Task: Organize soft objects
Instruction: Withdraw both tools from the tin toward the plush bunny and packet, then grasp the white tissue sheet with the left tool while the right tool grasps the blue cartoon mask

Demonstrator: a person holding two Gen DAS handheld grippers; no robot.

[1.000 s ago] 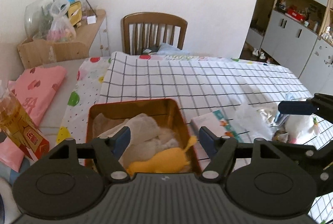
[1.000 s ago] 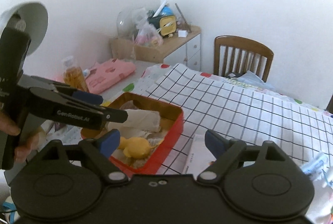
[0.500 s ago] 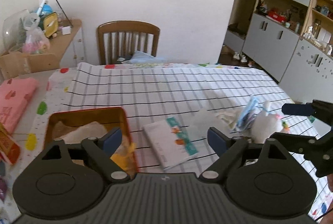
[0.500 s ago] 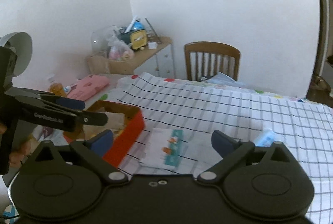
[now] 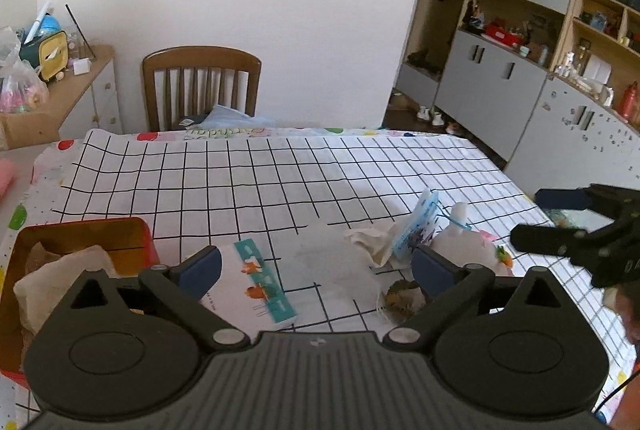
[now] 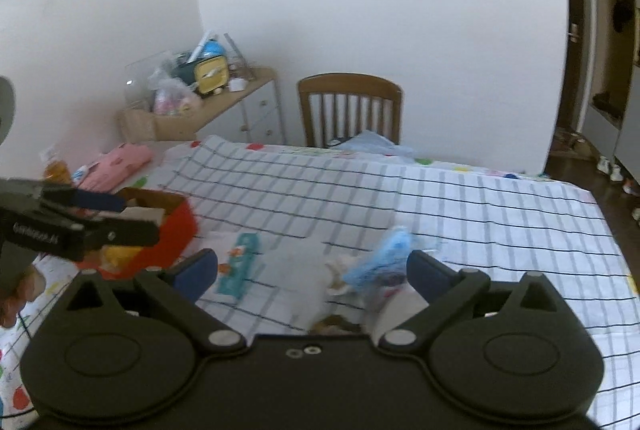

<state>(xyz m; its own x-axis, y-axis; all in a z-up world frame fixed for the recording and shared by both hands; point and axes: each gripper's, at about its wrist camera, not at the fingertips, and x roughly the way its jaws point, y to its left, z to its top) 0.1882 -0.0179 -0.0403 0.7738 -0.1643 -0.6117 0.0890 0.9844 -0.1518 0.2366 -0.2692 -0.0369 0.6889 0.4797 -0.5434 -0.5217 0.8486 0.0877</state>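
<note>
The left gripper (image 5: 316, 268), jaws opening with nothing between them, and the right gripper (image 6: 312, 268), spread wide and empty, both hung over the checked tablecloth (image 5: 256, 174). Ahead lay the loose soft things: a white plush toy (image 5: 466, 244), a blue packet (image 5: 416, 226) and a crumpled cloth (image 5: 372, 240). The red tin (image 5: 86, 232), partly filled, sat well apart leftward. This looked like the reach for another item; next, closing on one piece alone.

Checked cloth (image 5: 280, 186) lies bare beyond the soft clutter (image 5: 404, 242) and booklet (image 5: 256, 282).
</note>
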